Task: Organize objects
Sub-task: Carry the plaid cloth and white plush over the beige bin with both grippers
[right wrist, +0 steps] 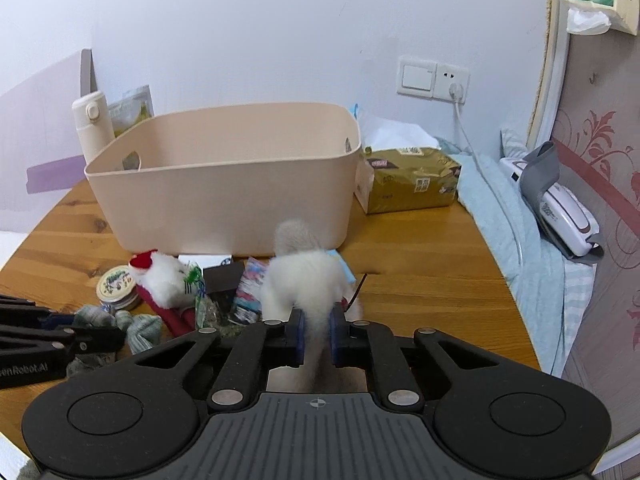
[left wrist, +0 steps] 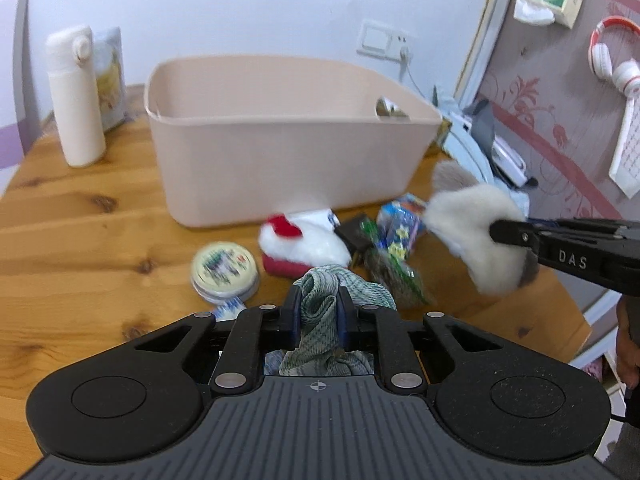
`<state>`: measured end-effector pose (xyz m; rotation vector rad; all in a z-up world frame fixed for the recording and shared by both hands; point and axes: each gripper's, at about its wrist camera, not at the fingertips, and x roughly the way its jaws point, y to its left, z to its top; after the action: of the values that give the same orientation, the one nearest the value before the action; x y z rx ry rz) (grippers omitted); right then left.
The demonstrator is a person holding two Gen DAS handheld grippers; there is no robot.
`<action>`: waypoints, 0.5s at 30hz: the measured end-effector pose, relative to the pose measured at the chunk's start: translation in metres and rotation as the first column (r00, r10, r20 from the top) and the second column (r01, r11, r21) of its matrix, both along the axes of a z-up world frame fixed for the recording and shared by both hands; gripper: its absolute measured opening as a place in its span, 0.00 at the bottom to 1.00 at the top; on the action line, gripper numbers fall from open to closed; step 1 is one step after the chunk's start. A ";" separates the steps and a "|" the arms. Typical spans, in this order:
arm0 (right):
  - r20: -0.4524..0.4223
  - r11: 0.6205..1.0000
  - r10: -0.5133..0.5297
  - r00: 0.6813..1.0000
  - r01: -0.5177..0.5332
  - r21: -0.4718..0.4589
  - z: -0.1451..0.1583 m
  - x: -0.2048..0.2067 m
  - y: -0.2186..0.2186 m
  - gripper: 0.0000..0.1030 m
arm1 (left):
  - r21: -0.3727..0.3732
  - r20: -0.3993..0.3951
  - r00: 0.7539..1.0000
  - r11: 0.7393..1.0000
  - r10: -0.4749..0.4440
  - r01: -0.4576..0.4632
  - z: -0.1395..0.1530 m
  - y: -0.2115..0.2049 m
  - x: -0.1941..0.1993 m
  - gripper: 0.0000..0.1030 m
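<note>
My left gripper (left wrist: 319, 304) is shut on a green checked cloth (left wrist: 320, 300), held just above the wooden table (left wrist: 80, 220); it also shows in the right wrist view (right wrist: 140, 330). My right gripper (right wrist: 317, 330) is shut on a white furry plush toy (right wrist: 304, 280), lifted above the table; the toy also shows in the left wrist view (left wrist: 476, 232). A beige bin (left wrist: 280, 136) stands behind the pile and looks empty. On the table lie a white plush with a red cap (left wrist: 300, 244), a round tin (left wrist: 224, 272), a dark box (left wrist: 354, 236) and colourful packets (left wrist: 400, 228).
A white bottle (left wrist: 76, 96) and a packet (left wrist: 110, 76) stand left of the bin. A gold package (right wrist: 412, 180), a light blue cloth (right wrist: 512, 216) and a white device (right wrist: 560, 204) lie at the right. A wall socket with a cable (right wrist: 452, 80) is behind.
</note>
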<state>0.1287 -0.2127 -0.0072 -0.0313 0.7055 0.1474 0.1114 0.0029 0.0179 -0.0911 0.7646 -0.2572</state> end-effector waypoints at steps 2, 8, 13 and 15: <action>0.012 1.000 -0.004 1.000 0.004 0.009 0.005 -0.001 -0.001 0.11 | 0.003 0.034 0.999 1.000 0.015 -0.015 0.010 0.004 -0.001 0.16; 0.049 1.000 -0.015 0.999 0.014 0.027 0.019 -0.001 -0.004 0.11 | 0.007 0.113 0.992 0.999 0.049 -0.050 0.036 0.015 0.002 0.16; 0.077 0.999 -0.019 0.997 0.017 0.027 0.030 0.002 -0.005 0.11 | -0.015 0.154 0.984 0.996 0.090 -0.089 0.053 0.025 0.009 0.16; 0.100 1.000 -0.025 0.995 0.023 0.021 0.037 0.005 -0.007 0.11 | -0.014 0.178 0.979 0.995 0.104 -0.103 0.061 0.028 0.011 0.16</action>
<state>0.1333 -0.2201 0.0303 -0.0108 0.6044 0.1285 0.1226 0.0312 0.0787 -0.1105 0.5794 -0.1658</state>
